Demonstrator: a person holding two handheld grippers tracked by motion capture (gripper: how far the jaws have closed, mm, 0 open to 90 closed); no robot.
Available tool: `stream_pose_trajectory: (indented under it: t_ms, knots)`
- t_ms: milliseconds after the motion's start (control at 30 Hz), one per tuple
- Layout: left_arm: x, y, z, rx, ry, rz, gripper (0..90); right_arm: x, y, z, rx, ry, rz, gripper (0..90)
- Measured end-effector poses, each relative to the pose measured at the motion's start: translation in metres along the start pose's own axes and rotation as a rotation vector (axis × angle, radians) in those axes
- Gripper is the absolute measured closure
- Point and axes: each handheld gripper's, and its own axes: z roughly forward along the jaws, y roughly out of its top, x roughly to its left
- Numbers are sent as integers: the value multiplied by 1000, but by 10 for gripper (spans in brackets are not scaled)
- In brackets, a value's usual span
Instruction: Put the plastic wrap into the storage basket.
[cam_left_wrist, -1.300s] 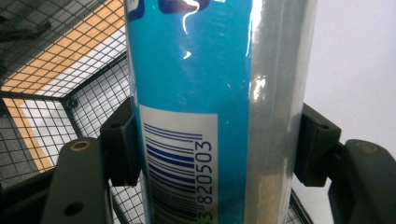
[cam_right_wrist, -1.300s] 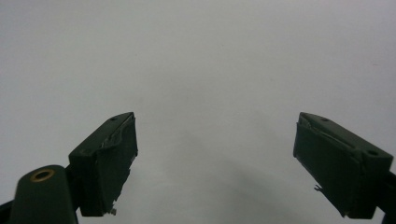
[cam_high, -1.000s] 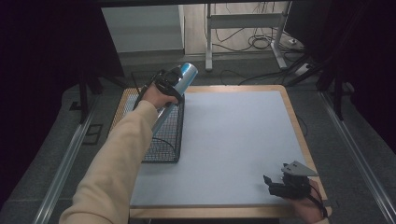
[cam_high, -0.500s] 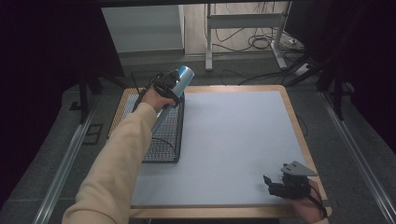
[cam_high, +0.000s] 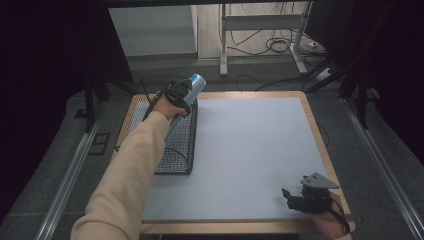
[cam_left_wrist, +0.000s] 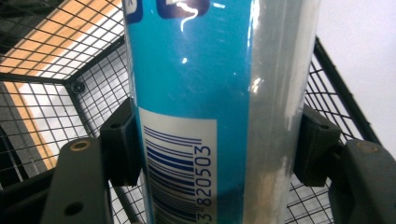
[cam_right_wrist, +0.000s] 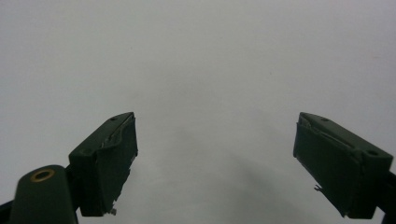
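My left gripper (cam_high: 186, 94) clamps the blue can (cam_left_wrist: 210, 93) above the wire basket (cam_high: 175, 150); my right gripper (cam_right_wrist: 215, 163) rests wide open, empty.

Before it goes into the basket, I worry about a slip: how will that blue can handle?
The blue can looks glossy, so it may slide between the left hand-held gripper's pads. Being round, it would probably roll if laid in the wire basket. It seems rigid.

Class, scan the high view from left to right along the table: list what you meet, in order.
Wire basket → blue can held in the left hand-held gripper → bare white table surface → right hand-held gripper.
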Motion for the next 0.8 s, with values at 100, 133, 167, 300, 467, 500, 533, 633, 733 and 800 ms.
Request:
stream_pose_trajectory:
  t_ms: [100,133,167,300,467,500,533,633,733,800]
  knots:
    - [1,0,4,13,8,5,316,0,0,0,1,2,0,139]
    - [1,0,4,13,8,5,316,0,0,0,1,2,0,139]
    - [1,0,7,18,15,12,316,1,0,1,1,4,-2,140]
    - [1,0,11,27,16,11,315,2,0,1,4,5,-5,139]
    - [2,1,13,25,19,10,315,2,-1,2,10,5,-5,139]
    - [2,1,13,26,18,9,315,2,-1,2,10,5,-5,139]
    - [2,1,13,25,20,6,315,2,-1,2,10,5,-5,139]
    - [2,1,14,22,22,7,314,2,0,2,10,4,-6,139]
    - [2,0,13,16,22,13,310,2,0,1,7,2,-8,139]
    - [2,0,10,6,39,14,284,3,0,0,4,2,-6,139]
